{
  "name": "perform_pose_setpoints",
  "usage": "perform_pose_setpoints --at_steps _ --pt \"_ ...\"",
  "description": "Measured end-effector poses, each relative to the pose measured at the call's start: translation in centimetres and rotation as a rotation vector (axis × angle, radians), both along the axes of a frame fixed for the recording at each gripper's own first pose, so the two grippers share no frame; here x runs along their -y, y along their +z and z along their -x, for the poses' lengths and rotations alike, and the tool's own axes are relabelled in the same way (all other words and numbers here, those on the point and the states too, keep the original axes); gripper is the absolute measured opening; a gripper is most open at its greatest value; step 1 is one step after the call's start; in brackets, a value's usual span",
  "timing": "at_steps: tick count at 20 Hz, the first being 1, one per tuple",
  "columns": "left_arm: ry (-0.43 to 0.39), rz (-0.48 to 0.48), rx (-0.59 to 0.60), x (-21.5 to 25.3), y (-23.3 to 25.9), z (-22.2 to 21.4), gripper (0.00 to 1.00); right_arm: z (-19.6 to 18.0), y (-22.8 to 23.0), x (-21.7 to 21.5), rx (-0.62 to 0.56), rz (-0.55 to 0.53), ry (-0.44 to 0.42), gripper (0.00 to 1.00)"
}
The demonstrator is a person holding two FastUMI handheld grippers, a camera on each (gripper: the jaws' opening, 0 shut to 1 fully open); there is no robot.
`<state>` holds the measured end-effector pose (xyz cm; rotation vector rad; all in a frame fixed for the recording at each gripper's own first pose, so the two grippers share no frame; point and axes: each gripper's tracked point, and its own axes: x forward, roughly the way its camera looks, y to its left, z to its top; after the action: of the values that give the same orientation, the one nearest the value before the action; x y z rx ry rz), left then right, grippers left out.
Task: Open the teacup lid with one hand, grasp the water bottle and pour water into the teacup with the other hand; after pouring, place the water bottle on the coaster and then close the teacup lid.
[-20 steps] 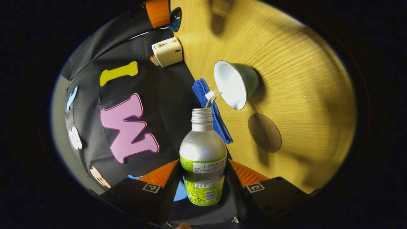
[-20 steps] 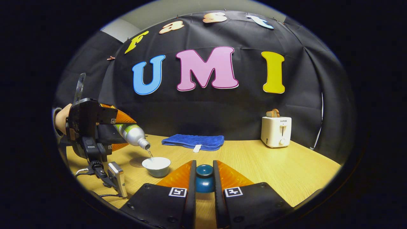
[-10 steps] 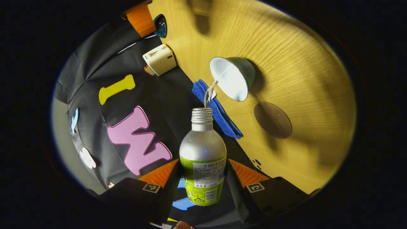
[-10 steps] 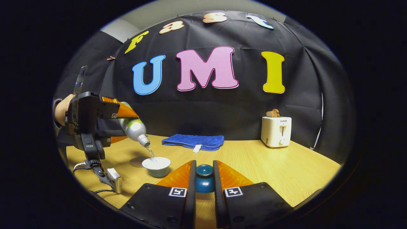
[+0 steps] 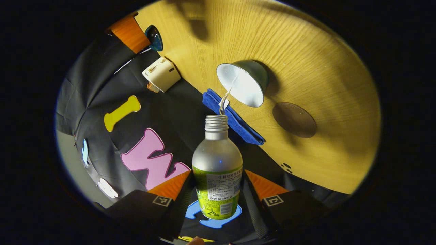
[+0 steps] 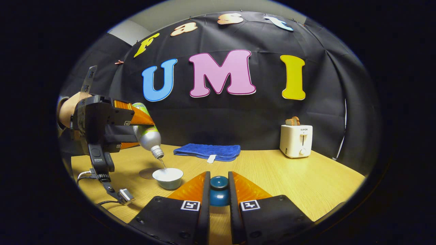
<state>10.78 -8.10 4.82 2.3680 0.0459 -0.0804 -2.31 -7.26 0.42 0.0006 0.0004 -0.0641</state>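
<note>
We see the left gripper with its jaws closed on the water bottle, one orange finger pressed to each side of the green label. The bottle is a frosted silver one with a threaded, uncapped neck, tipped mouth-down, and a thin stream of water runs from the mouth into the teacup. In the right gripper view the left gripper hangs at the far left above the table, a hand behind it, holding the water bottle slanted down over the teacup.

The right gripper has its jaws drawn in narrow on the teacup lid, a dark teal rounded piece with a knob on top, both fingers against its sides, held clear of the cup and to its right.

We count one bottle, one cup, one lid and one coaster. The teacup is a small round bowl, white inside and pale grey-green outside, standing open on the wooden table. The coaster is a flat brown disc lying bare just beside the cup; in the right gripper view the coaster sits just left of it.

Farther back one folded blue towel lies along the table's far edge, soft and napped, and one cream toaster with bread in its slot stands at the far right.
</note>
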Motion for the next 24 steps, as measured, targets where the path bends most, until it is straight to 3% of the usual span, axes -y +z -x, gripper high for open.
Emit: perform_pose_setpoints --at_steps 3,8,12,14,16,22,24 --pt "-0.008 -0.03 0.004 0.4 0.5 0.0 0.82 0.0 0.0 0.0 0.0 0.0 0.0 0.28" --pt "-0.014 0.002 0.009 0.4 0.8 0.0 0.82 0.0 0.0 0.0 0.001 0.0 0.0 0.28" --pt "-0.038 0.196 0.007 -0.2 0.1 -0.2 0.82 0.0 0.0 0.0 0.001 -0.001 0.0 0.28" --pt "-0.039 0.365 -0.006 -0.9 -0.7 -0.3 0.82 0.0 0.0 0.0 0.001 -0.001 0.0 0.28" --pt "-0.033 0.606 -0.005 -1.1 -1.1 -0.4 0.82 0.0 -0.1 0.0 0.001 0.0 0.0 0.28" --pt "-0.027 1.469 -0.049 0.4 -1.3 1.1 0.81 -0.1 -0.1 0.0 0.001 0.0 -0.001 0.28" --pt "-0.056 1.715 -0.059 0.9 -0.7 1.3 0.81 -0.1 -0.1 0.0 0.001 0.0 -0.001 0.28"
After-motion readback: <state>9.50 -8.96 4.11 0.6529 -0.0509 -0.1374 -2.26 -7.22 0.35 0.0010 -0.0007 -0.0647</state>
